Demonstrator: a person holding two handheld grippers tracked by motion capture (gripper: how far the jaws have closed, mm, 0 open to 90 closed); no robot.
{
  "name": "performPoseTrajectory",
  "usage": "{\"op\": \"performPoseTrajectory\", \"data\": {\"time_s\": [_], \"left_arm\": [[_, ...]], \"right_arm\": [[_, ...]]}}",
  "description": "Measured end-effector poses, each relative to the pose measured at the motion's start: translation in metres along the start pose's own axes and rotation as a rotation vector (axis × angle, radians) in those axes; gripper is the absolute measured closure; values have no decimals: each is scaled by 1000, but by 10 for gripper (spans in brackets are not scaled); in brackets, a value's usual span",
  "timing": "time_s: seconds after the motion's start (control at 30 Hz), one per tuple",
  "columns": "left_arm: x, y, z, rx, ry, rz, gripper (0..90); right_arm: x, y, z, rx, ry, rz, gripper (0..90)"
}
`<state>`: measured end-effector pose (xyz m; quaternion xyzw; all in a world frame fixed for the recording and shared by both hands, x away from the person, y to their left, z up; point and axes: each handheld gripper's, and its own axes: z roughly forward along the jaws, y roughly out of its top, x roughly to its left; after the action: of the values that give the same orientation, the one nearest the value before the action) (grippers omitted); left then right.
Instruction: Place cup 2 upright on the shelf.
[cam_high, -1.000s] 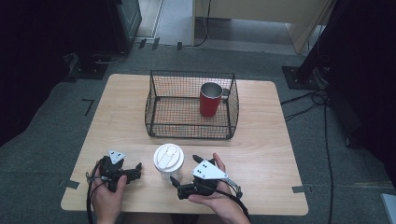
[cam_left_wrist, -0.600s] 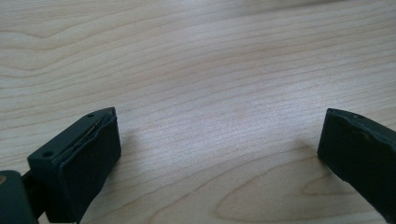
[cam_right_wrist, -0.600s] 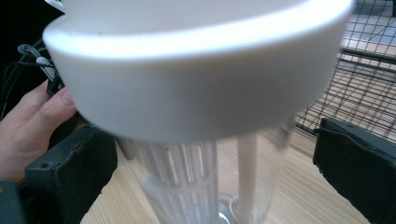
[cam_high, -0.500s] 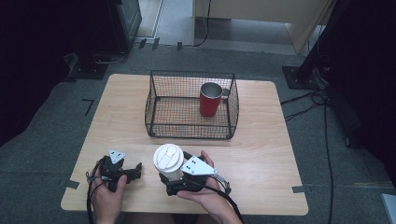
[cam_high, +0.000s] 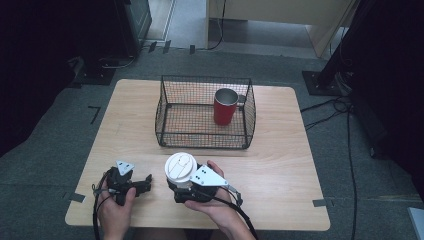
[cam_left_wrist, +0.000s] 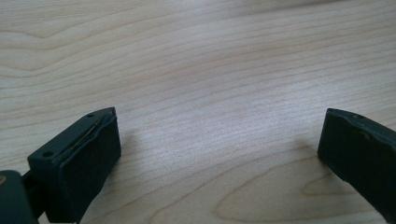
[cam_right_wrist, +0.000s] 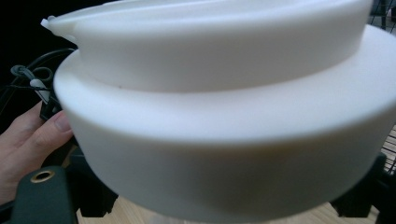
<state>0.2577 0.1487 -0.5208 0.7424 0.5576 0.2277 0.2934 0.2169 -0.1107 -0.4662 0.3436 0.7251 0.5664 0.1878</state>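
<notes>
Right gripper (cam_high: 176, 187) at 6 o'clock on the desk (cam_high: 280, 165), fingers either side of the white lidded cup (cam_high: 180, 167); contact cannot be confirmed. Left gripper (cam_high: 142, 184) at 7 o'clock, fingers released. Red mug (cam_high: 225, 106) upright in the wire basket (cam_high: 170, 107), 12 o'clock.

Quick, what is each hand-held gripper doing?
Left hand-held gripper: open, empty.
Right hand-held gripper: around the white lidded cup; grip cannot be told.

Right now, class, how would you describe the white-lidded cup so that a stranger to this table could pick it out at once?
Start at the wire basket in the middle of the wooden table; come toward the near edge. The white-lidded cup stands there, outside the basket, at the right gripper. Unlike the red mug inside the basket, it has a white lid.
</notes>
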Motion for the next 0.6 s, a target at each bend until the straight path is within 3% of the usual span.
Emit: {"op": "performPoseTrajectory", "data": {"time_s": [0.1, 0.23, 0.6], "left_arm": [[0, 0, 0, 0, 0, 1, 1], [0, 0, 0, 0, 0, 1, 1], [0, 0, 0, 0, 0, 1, 1]], "right_arm": [[0, 1, 0, -6, -10, -12, 158], [-2, 4, -2, -29, -7, 13, 163], [-2, 22, -7, -68, -15, -19, 163]]}}
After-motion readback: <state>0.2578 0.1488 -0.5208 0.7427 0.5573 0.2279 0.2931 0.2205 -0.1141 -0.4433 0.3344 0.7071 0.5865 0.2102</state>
